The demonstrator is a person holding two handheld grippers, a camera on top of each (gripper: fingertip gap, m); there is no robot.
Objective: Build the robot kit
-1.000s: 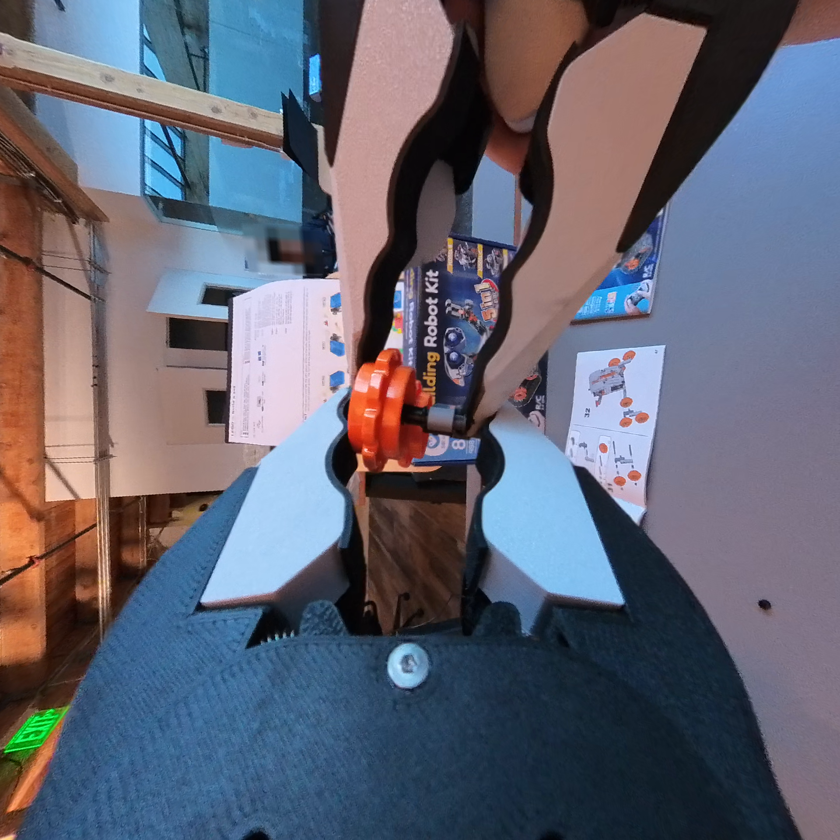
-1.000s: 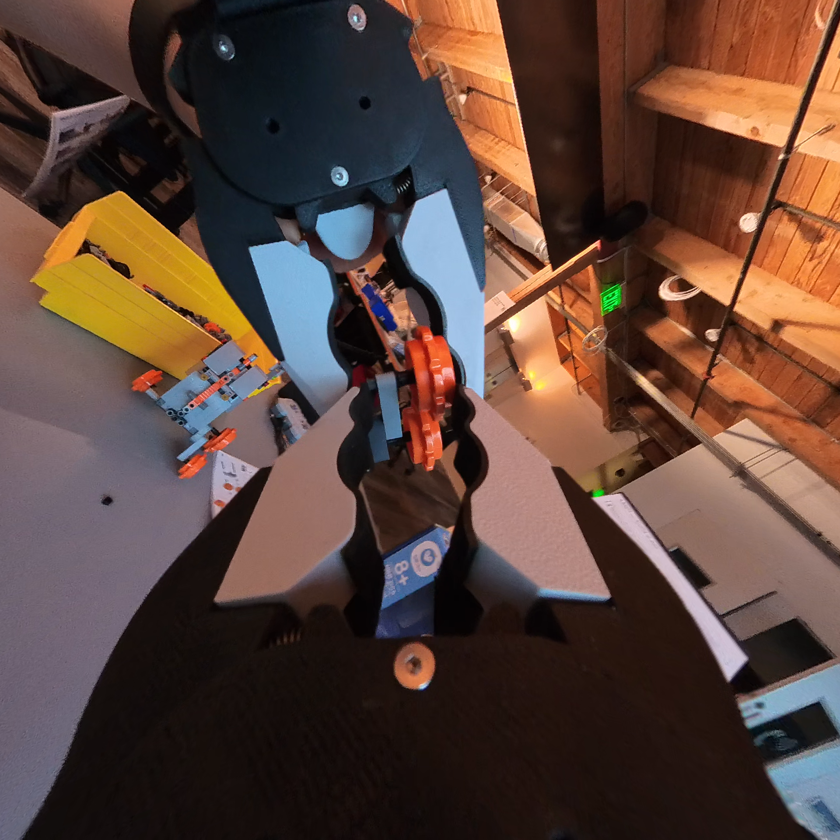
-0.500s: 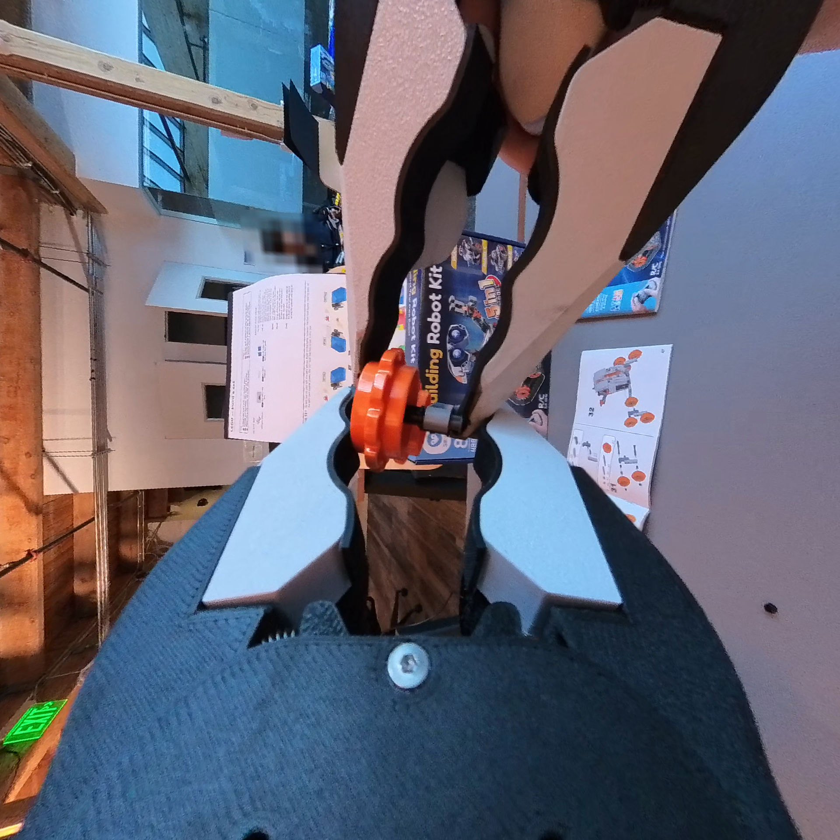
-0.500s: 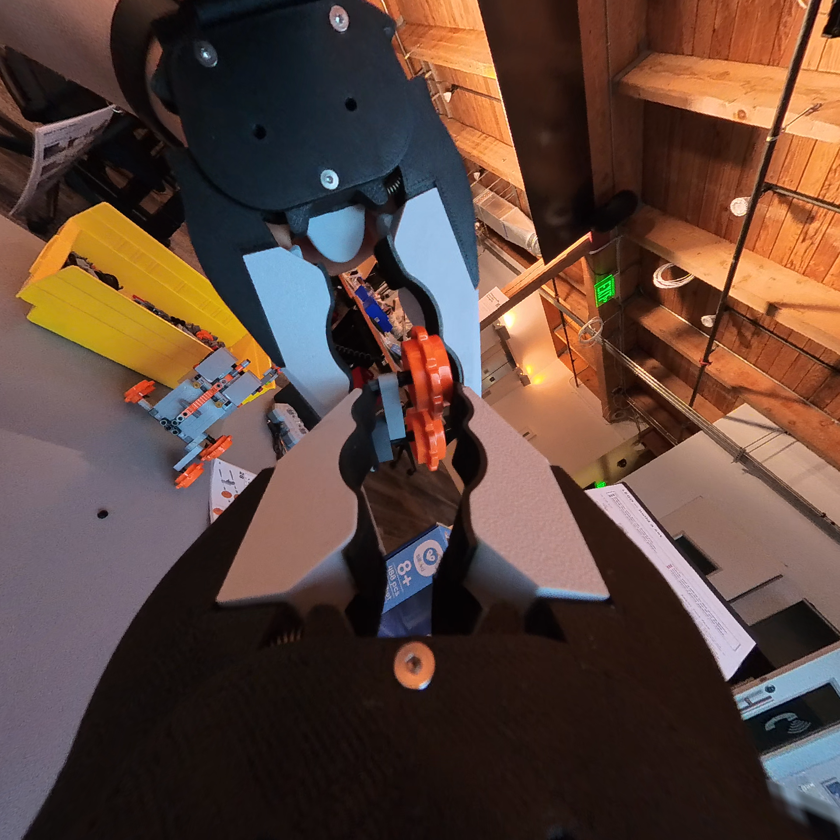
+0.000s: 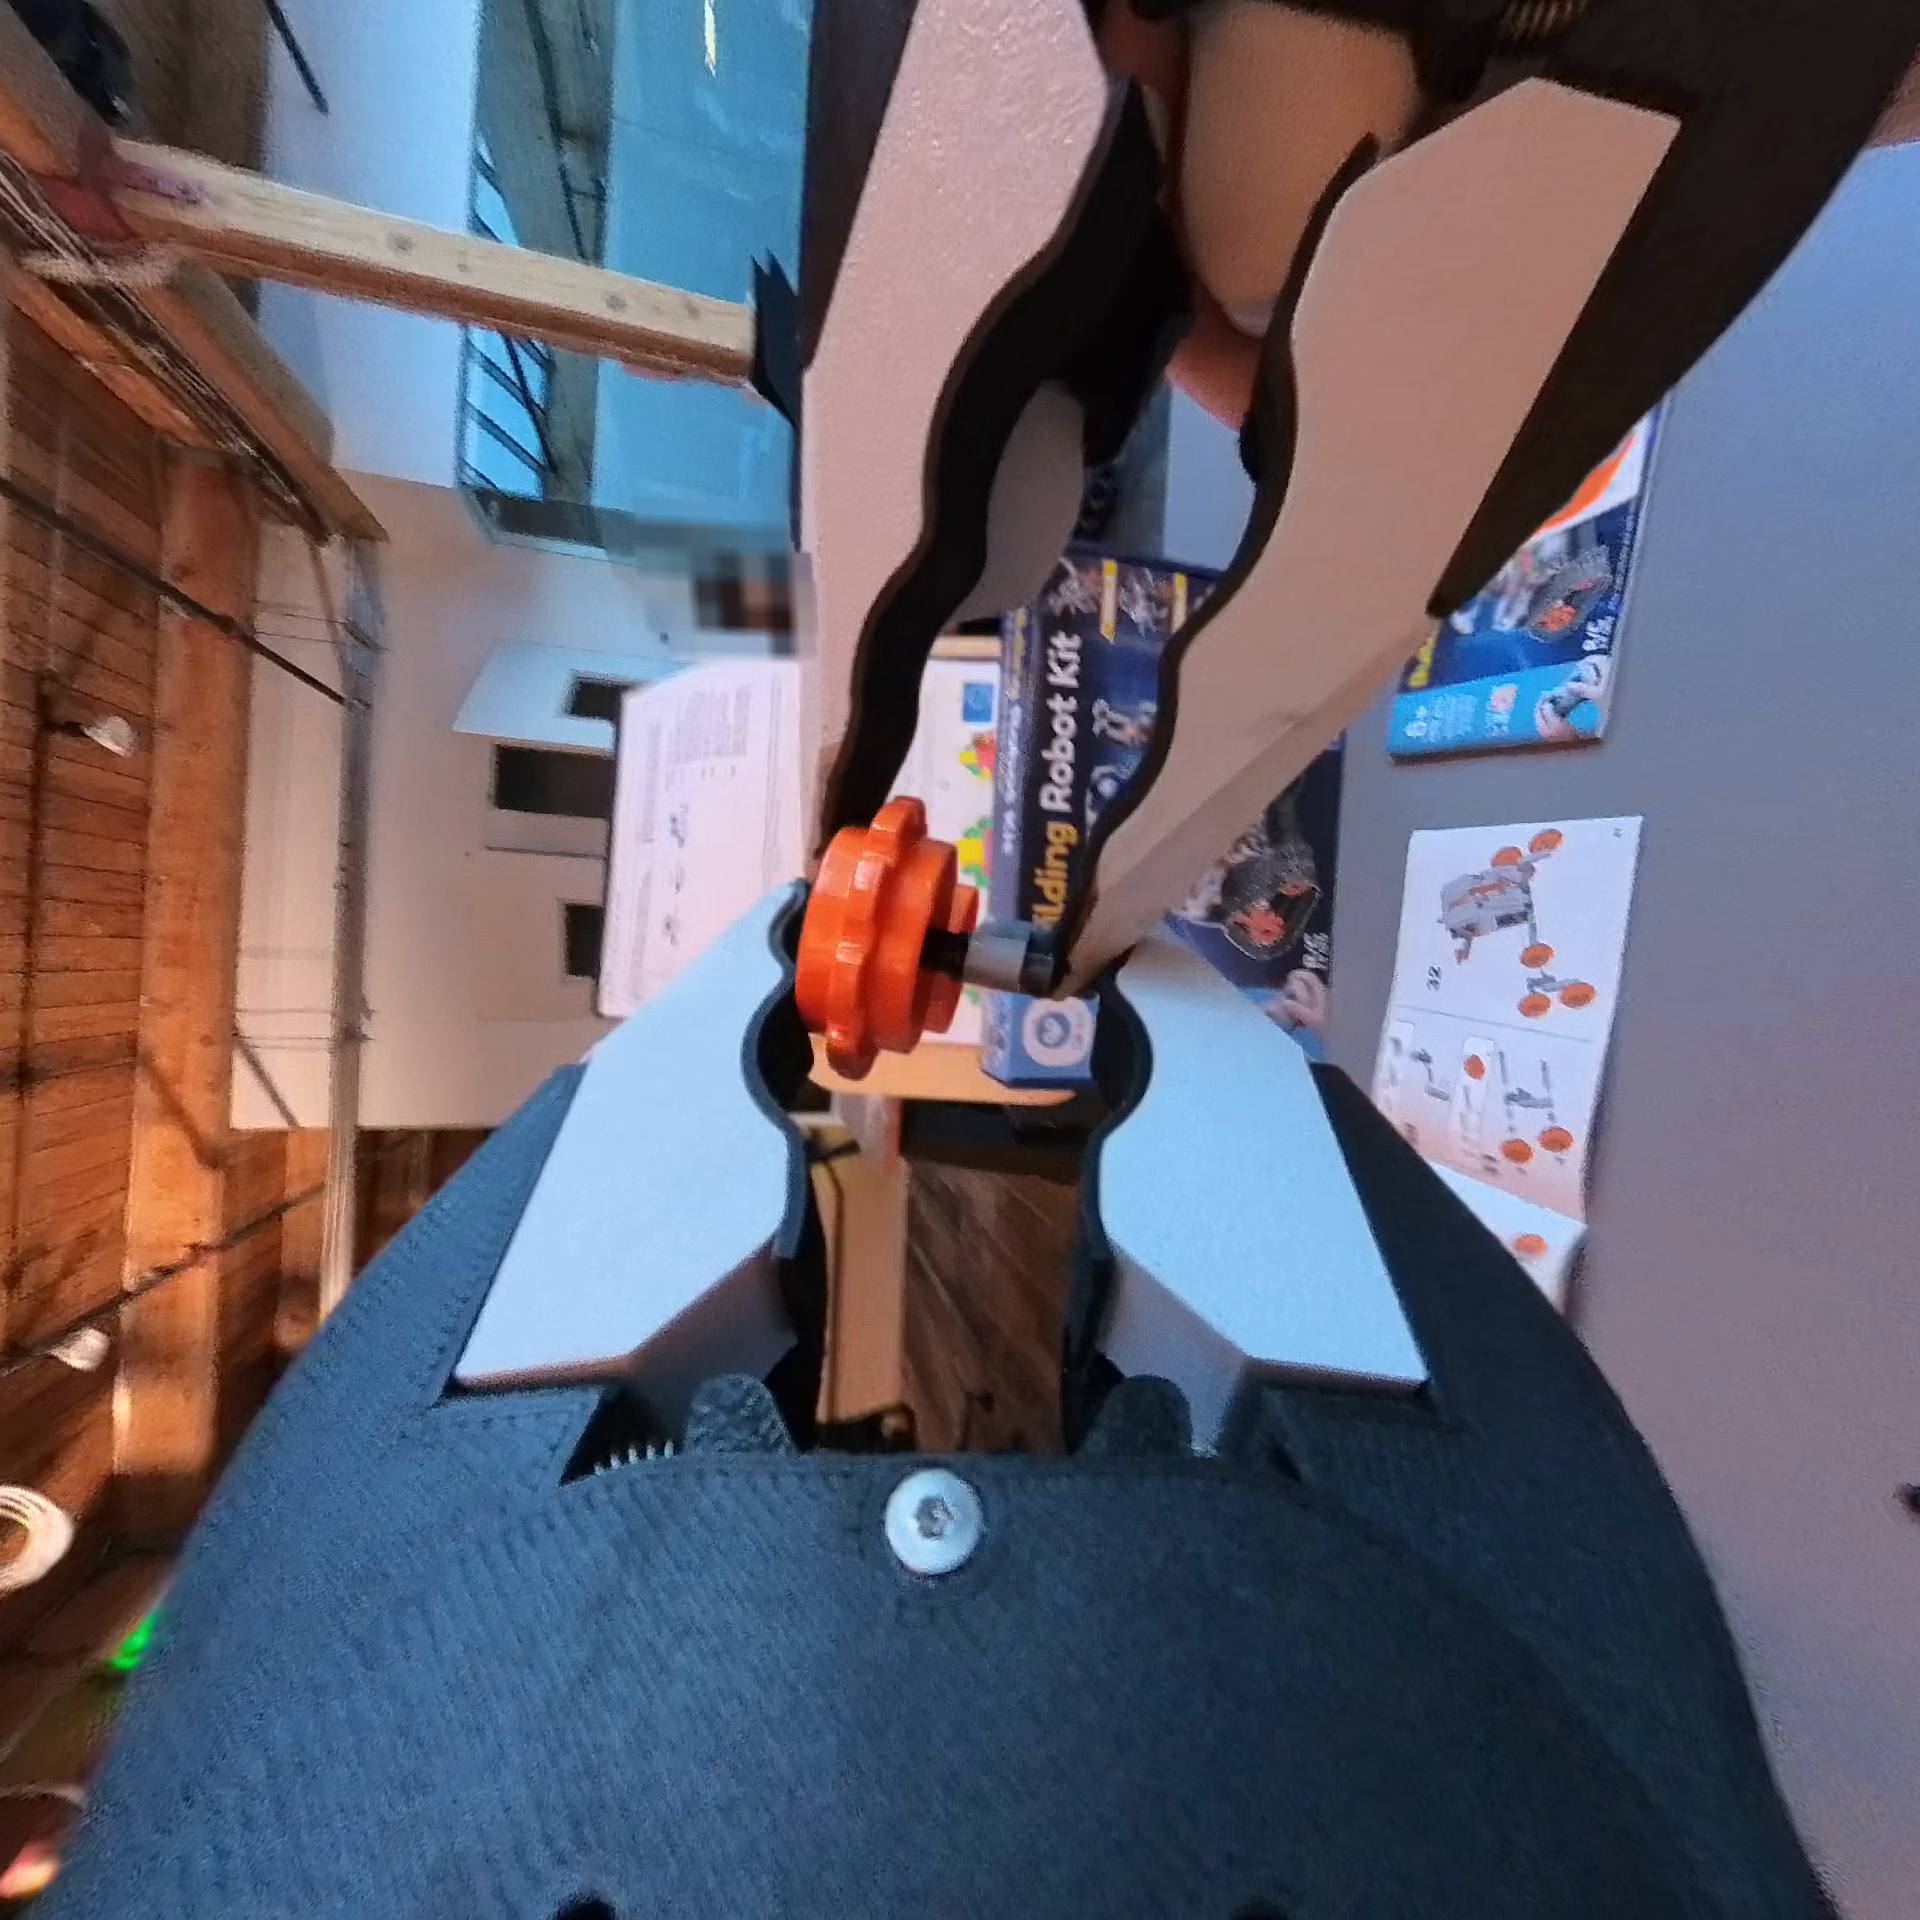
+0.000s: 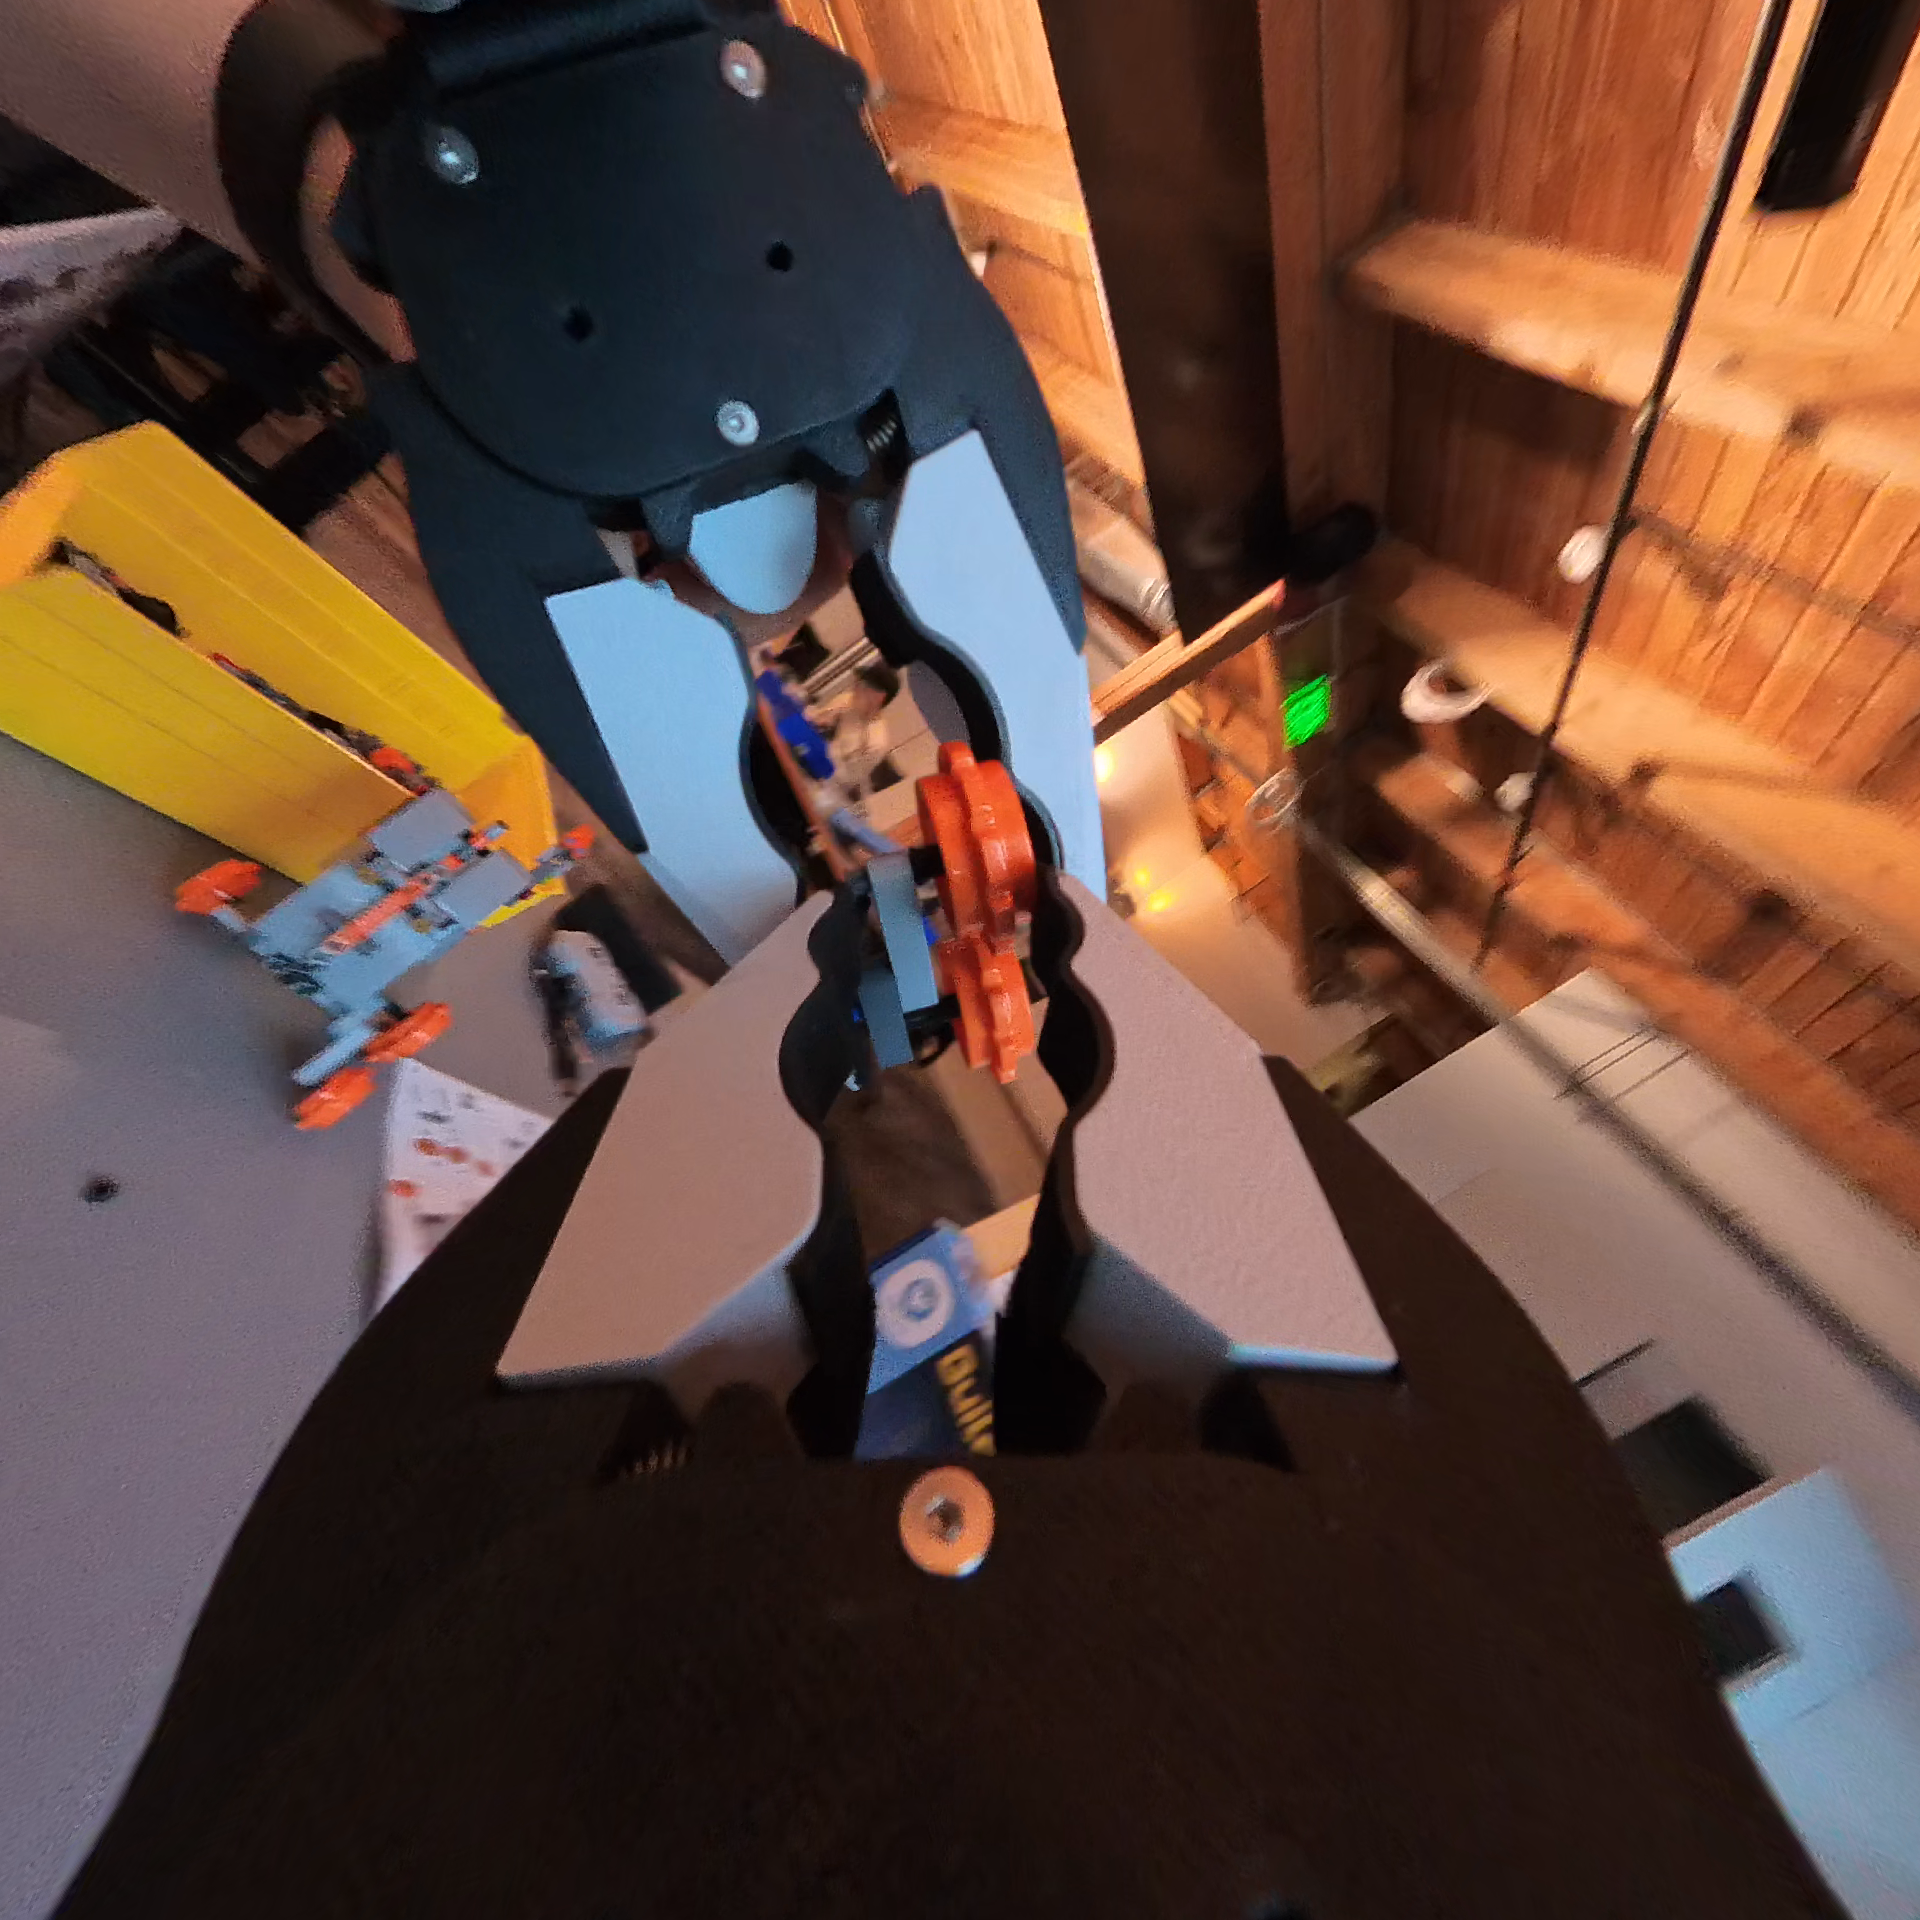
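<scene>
A small assembly hangs in the air between my two grippers, which face each other tip to tip. It is a grey beam (image 6: 896, 971) with two orange toothed wheels (image 6: 977, 831) on black axles. My right gripper (image 6: 945, 904) is shut on it, the beam against one finger and a wheel against the other. In the left wrist view my left gripper (image 5: 951, 945) is shut across one orange wheel (image 5: 883, 935) and its grey bush (image 5: 1008, 951). The right gripper (image 5: 961, 883) reaches down from above onto the same part. The left gripper (image 6: 920, 883) shows from above in the right wrist view.
A grey table (image 6: 156, 1351) carries a yellow parts bin (image 6: 239, 665), a partly built grey and orange vehicle (image 6: 384, 914) and an open instruction booklet (image 5: 1496, 1029). A blue kit box (image 5: 1070, 831) and a white sheet (image 5: 707, 831) stand behind. Wooden beams (image 6: 1558, 312) run overhead. My left and right fingertips are right by each other.
Both grippers stay closed around the same part. The pair has swung a little, so the background has shifted and the pictures are now blurred.
</scene>
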